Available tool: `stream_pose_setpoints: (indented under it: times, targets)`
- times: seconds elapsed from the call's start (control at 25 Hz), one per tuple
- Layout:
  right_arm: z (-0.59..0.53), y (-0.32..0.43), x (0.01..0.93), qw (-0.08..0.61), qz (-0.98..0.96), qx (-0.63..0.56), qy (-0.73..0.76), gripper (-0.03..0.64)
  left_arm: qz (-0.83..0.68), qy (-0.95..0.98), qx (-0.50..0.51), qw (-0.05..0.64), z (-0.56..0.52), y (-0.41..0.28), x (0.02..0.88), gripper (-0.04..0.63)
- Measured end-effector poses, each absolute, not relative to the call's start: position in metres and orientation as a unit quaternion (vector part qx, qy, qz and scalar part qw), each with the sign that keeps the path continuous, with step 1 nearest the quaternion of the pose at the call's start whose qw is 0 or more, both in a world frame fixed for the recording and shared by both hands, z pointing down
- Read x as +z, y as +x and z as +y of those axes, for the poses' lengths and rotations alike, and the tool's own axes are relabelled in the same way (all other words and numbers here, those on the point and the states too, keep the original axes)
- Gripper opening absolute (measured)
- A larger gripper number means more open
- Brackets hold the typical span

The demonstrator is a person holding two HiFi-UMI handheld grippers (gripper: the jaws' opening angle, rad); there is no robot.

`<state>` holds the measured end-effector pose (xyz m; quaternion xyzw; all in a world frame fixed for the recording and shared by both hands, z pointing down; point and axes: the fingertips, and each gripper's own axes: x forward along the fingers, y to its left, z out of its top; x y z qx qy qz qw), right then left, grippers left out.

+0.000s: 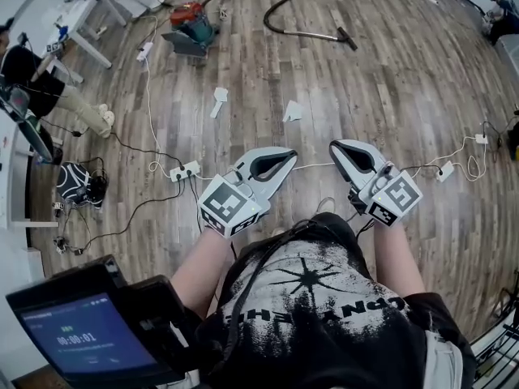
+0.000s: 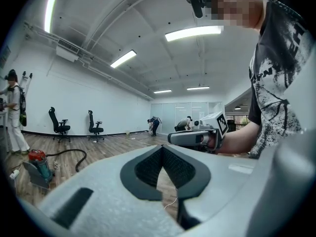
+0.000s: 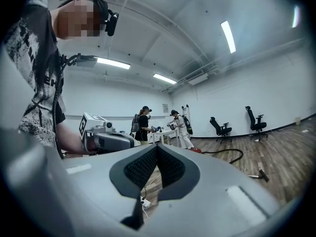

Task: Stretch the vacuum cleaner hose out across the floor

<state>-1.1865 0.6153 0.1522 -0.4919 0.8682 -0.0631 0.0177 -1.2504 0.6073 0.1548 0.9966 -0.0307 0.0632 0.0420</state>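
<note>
My left hand-held gripper (image 1: 285, 159) and right hand-held gripper (image 1: 336, 151) are pressed together, empty; the curved black vacuum hose (image 1: 280, 6) lies far off.

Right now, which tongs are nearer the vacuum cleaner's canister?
Left. The left tongs are well short of the canister, toward its side; the right tongs are farther right. Neither touches it.

The left tool (image 1: 285, 159) and right tool (image 1: 336, 151) hover side by side, jaws together, over the wooden floor (image 1: 389, 79). The vacuum cleaner (image 1: 191, 27) and its curved hose (image 1: 280, 10) lie well beyond them.
</note>
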Motion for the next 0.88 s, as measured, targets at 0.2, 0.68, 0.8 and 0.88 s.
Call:
stream_pose_setpoints:
  times: [0.2, 0.68, 0.8, 0.88]
  targets:
    - [0.604, -1.126, 0.163, 0.010, 0.876, -0.069, -0.478, 0.007, -0.037, 0.996, 0.069, 0.052, 0.591, -1.189, 0.159, 0.000]
    - [0.602, -0.968, 0.143, -0.012, 0.865, -0.069, -0.497, 0.008, -0.027, 0.996, 0.041, 0.075, 0.555, -1.044, 0.133, 0.001]
    - [0.605, -0.914, 0.153, -0.009, 0.861, -0.071, -0.503, 0.008, -0.017, 0.997, 0.038, 0.063, 0.556, -0.984, 0.129, 0.000]
    - [0.607, -0.888, 0.164, -0.001, 0.857, -0.078, -0.509, 0.007, -0.013, 0.997, 0.038, 0.064, 0.557, -0.957, 0.134, 0.000]
